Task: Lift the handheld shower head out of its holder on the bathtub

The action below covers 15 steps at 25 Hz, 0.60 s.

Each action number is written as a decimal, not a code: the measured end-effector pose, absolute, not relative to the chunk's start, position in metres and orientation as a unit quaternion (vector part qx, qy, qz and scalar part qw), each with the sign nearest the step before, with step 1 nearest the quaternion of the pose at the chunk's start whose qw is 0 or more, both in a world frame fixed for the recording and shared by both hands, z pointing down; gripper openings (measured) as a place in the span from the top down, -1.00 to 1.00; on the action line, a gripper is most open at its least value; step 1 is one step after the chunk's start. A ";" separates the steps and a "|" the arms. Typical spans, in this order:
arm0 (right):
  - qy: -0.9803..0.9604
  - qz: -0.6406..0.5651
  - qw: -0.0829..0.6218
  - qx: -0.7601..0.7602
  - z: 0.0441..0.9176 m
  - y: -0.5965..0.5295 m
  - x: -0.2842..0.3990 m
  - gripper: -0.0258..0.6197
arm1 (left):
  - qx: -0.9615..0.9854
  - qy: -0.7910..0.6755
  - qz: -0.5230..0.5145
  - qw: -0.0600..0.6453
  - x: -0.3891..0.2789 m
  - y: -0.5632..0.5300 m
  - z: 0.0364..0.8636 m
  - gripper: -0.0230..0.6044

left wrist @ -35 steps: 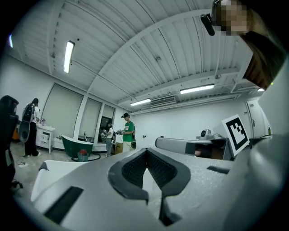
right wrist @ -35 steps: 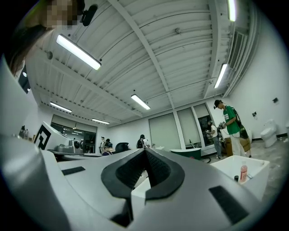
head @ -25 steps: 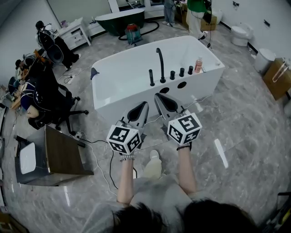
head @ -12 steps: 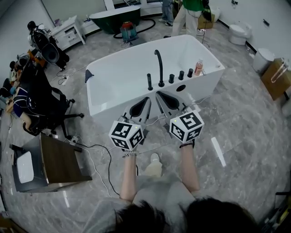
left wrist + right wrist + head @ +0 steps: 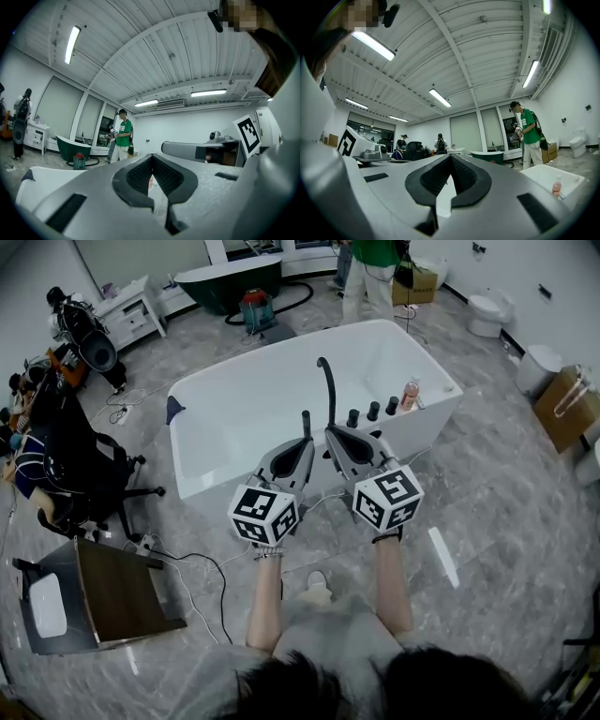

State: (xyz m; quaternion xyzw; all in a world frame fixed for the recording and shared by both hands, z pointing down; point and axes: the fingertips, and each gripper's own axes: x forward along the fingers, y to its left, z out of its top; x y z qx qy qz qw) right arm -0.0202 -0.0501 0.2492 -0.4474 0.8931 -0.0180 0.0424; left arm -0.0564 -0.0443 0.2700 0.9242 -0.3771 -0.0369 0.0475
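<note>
White freestanding bathtub [image 5: 216,442] fills the upper centre of the head view, on a grey marble-pattern floor [image 5: 487,484]. Along the tub's near rim, in a row: handheld shower head [image 5: 306,423] standing upright in its holder, a tall curved black spout [image 5: 326,381] just right of it, then three black knobs [image 5: 372,412] and a pink bottle [image 5: 409,393] toward the right end.

Both grippers are held side by side at mid-frame, pointed level at the tub rim. Left claw [image 5: 302,444]: jaws together, nothing between them; its tip sits just below the shower head in the frame, and contact cannot be made out. Right claw [image 5: 330,432]: jaws together, empty, with the tip near the base of the spout. The marker cubes sit low at mid-frame over the person's forearms.

Surroundings: a dark green bathtub [image 5: 225,282] with a red vacuum [image 5: 255,307] beside it at the top, a person in a green shirt [image 5: 366,268] at the top, right of centre, and a toilet [image 5: 487,310] at upper right. There is a cardboard box [image 5: 567,409] at the right edge, a black office chair [image 5: 70,465] at the left and a white drawer cabinet [image 5: 136,310] at upper left. A dark bench [image 5: 117,592] is at lower left, with a black cable [image 5: 202,563] trailing on the floor nearby.
</note>
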 end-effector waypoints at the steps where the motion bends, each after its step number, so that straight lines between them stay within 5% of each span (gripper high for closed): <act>1: 0.893 -0.018 0.040 -0.447 0.250 -0.059 -0.023 0.92 | 0.924 -0.379 -0.037 0.047 -0.060 -0.052 0.270 0.91; 15: 0.902 -0.030 0.032 -0.429 0.269 -0.132 -0.051 0.92 | 0.911 -0.407 -0.032 0.064 -0.095 -0.125 0.289 0.91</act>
